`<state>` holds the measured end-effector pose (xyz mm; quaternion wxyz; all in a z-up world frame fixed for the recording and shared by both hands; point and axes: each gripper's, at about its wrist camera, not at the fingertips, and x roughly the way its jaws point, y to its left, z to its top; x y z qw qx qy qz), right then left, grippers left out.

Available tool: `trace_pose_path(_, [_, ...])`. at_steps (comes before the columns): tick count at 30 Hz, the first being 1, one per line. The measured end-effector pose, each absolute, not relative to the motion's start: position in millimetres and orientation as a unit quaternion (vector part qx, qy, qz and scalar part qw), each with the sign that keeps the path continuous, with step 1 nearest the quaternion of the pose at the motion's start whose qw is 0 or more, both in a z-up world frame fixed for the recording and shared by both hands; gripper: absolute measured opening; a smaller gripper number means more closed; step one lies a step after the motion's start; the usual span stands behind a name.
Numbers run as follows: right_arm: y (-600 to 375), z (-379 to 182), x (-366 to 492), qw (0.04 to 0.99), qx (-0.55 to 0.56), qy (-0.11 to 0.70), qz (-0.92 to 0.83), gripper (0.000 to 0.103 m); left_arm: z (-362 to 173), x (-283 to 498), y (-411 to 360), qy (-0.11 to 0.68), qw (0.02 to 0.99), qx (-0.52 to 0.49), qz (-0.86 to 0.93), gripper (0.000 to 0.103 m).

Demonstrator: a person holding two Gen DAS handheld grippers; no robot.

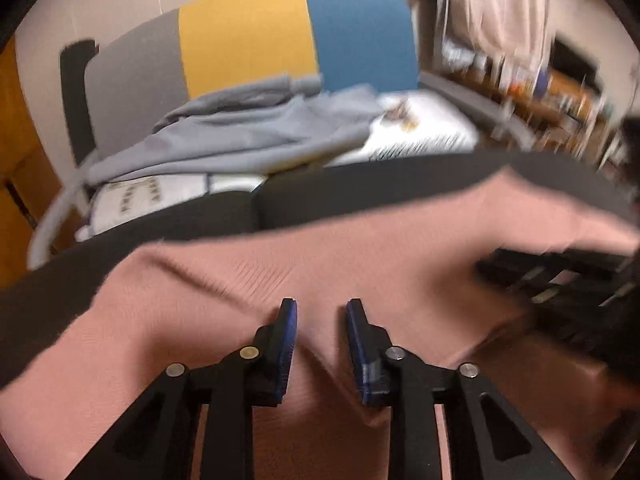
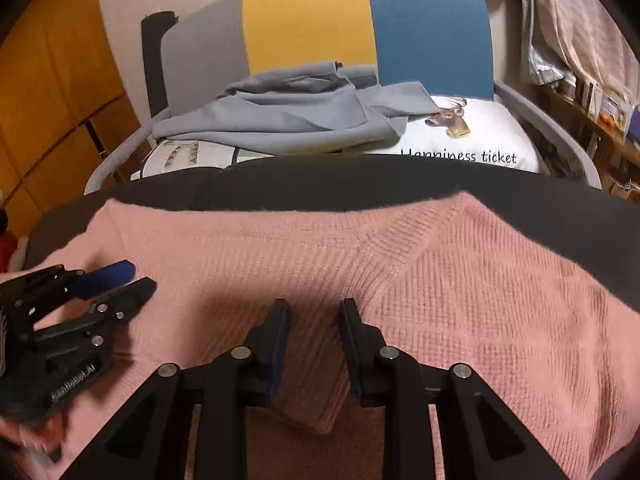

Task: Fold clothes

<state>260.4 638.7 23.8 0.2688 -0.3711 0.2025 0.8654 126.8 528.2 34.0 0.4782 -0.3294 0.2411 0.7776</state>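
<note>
Pink knit sweater (image 2: pixel 440 280): spread flat over a dark surface (image 2: pixel 360 184), filling the lower half of both frames; V-neck seam visible centre-right in the right wrist view.

Fold of sweater: a raised ridge of pink knit (image 2: pixel 316 360) sits between the right fingers at lower centre, sides close to both pads.

Right gripper (image 2: pixel 313 312): lower centre of its own frame, jaws parted but narrowed around that ridge; firm pinch or mere touch cannot be told.

Left gripper (image 1: pixel 321 310): lower centre of its own frame, jaws apart over the pink knit, a soft crease running up between the blue pads (image 1: pixel 289 344); possibly brushing the fabric, though motion blur hides contact. Seen again at lower left of the right wrist view (image 2: pixel 132 278), tips spread, lying low on the sweater.

Grey garment (image 2: pixel 304 116): heaped loosely at upper centre, beyond the dark surface.

White cushion (image 2: pixel 480 136): upper right, printed with a deer and "Happiness ticket", grey garment overlapping its left edge.

Chair back (image 2: pixel 360 20): top of frame, banded grey, yellow and blue.

Wooden panelling (image 2: pixel 48 80): upper left.
</note>
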Motion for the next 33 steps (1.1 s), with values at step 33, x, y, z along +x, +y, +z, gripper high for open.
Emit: trace_pose_path(33, [530, 27, 172, 0.253, -0.404, 0.071, 0.876, 0.032, 3, -58, 74, -0.17, 0.036, -0.457, 0.872, 0.08])
